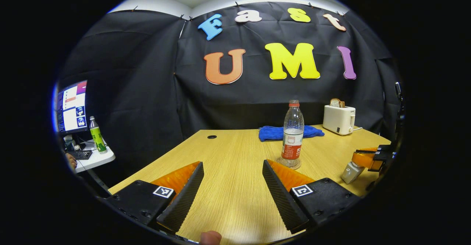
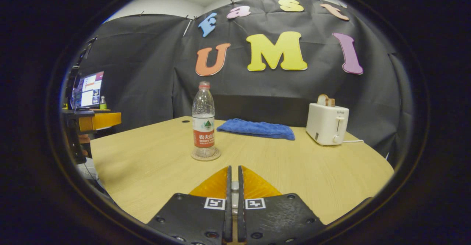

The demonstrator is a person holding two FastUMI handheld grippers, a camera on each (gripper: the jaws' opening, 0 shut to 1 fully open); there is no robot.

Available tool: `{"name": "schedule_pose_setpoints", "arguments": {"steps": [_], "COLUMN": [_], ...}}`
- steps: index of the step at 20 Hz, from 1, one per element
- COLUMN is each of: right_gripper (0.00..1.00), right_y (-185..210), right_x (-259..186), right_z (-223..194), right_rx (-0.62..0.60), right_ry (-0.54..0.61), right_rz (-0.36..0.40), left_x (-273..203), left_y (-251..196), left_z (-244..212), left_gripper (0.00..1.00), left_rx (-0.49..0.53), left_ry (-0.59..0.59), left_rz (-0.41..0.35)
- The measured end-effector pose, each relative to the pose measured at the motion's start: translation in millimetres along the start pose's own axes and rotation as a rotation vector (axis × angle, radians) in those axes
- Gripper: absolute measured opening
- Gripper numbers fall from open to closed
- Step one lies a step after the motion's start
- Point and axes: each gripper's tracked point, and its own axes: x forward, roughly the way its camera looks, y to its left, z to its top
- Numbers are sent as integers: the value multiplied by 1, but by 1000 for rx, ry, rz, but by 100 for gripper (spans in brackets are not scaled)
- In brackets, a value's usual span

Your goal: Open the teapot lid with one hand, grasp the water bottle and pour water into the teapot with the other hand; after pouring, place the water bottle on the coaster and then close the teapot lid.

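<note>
- bottle [image 1: 293,134] stands upright on the coaster [image 2: 206,154], long axis vertical, no cap visible on its neck, just ahead of your left gripper [image 1: 232,193] and a little to its right.
- left gripper is spread wide and holds nothing; the bare table [image 1: 228,153] lies between its fingers.
- right gripper [image 2: 233,186] is pinched nearly closed on something pale, seemingly the lid [image 1: 352,172]; you see it far right in the left gripper view.
- teapot's place cannot be told.
- judged from this, pouring looks done; your right hand, holding the lid, is the one to close the pot.
</note>
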Motion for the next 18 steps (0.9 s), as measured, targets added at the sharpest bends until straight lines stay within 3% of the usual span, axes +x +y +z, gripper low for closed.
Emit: {"name": "schedule_pose_setpoints", "arguments": {"steps": [1, 6, 7, 12, 18], "right_gripper": [6, 86, 97, 97, 96], "right_y": [-3, -17, -24, -57, -82], "right_x": [0, -22, -29, -78, -129], "right_z": [2, 46, 55, 83, 85], "right_rx": [8, 46, 48, 67, 74], "right_ry": [-5, -99, -124, -193, -219], "right_rz": [-4, -47, -68, -184, -268], "left_x": [-1, -6, -9, -25, -59], "left_y": [-1, -22, -28, -66, -118], "left_z": [2, 14, 18, 42, 72], "left_gripper": [100, 100, 100, 100, 100], "left_rx": [0, 8, 10, -15, -48], "left_ry": [-2, -20, -29, -65, -94], "left_rz": [-2, -32, -37, -74, -110]}}
